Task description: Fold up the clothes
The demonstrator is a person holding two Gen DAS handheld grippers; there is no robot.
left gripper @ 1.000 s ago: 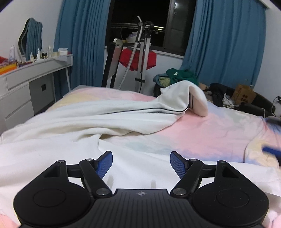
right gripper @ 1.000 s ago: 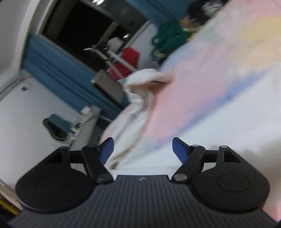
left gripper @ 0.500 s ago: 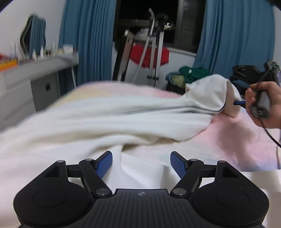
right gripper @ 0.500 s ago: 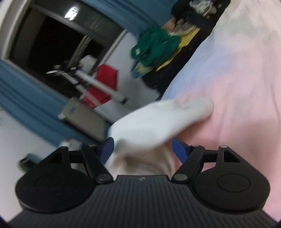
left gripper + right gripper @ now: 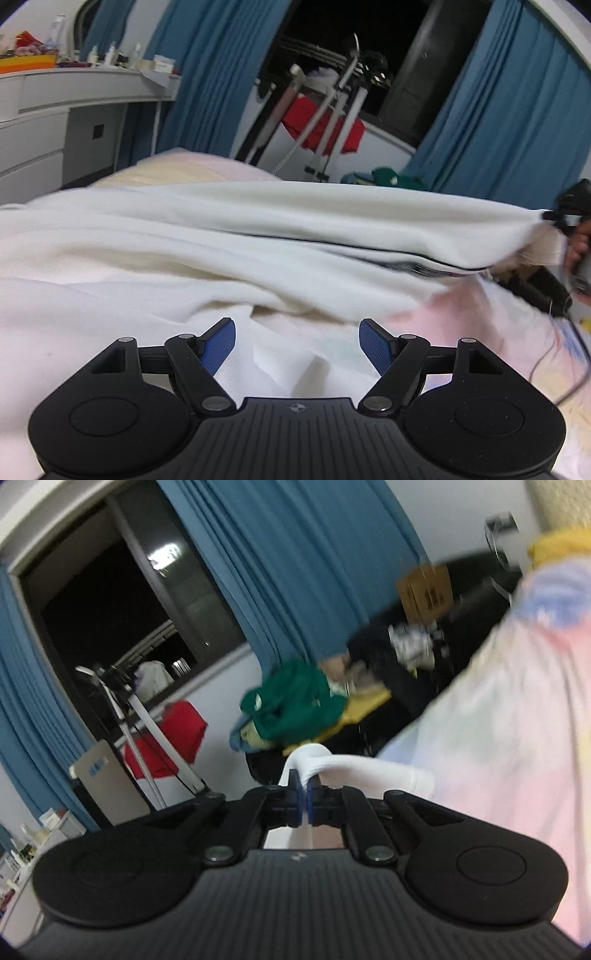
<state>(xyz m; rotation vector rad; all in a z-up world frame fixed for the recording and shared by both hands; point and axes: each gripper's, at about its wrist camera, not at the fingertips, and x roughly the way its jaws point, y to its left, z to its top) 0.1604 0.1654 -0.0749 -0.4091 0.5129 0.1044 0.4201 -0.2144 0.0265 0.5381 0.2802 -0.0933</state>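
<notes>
A white garment [image 5: 229,236] with a thin dark seam line lies spread over the bed. Its far right end is lifted off the sheet, and a hand [image 5: 576,243] shows there at the frame's right edge. My left gripper [image 5: 297,341] is open, low over a crease of the white cloth, with nothing pinched. In the right wrist view my right gripper [image 5: 305,797] is shut on a bunched edge of the white garment [image 5: 354,768], which drapes to the right over the fingers.
The bed has a pink and pastel sheet [image 5: 480,325]. A white dresser [image 5: 44,122] with bottles stands at left. A drying rack with red cloth [image 5: 321,122], blue curtains [image 5: 498,122], a pile of green clothes [image 5: 291,705] and a cardboard box [image 5: 424,590] stand beyond the bed.
My right gripper came up to the raised end of the white garment, closed on it and lifted it to the right. My left gripper drifted lower over the cloth and rolled slightly.
</notes>
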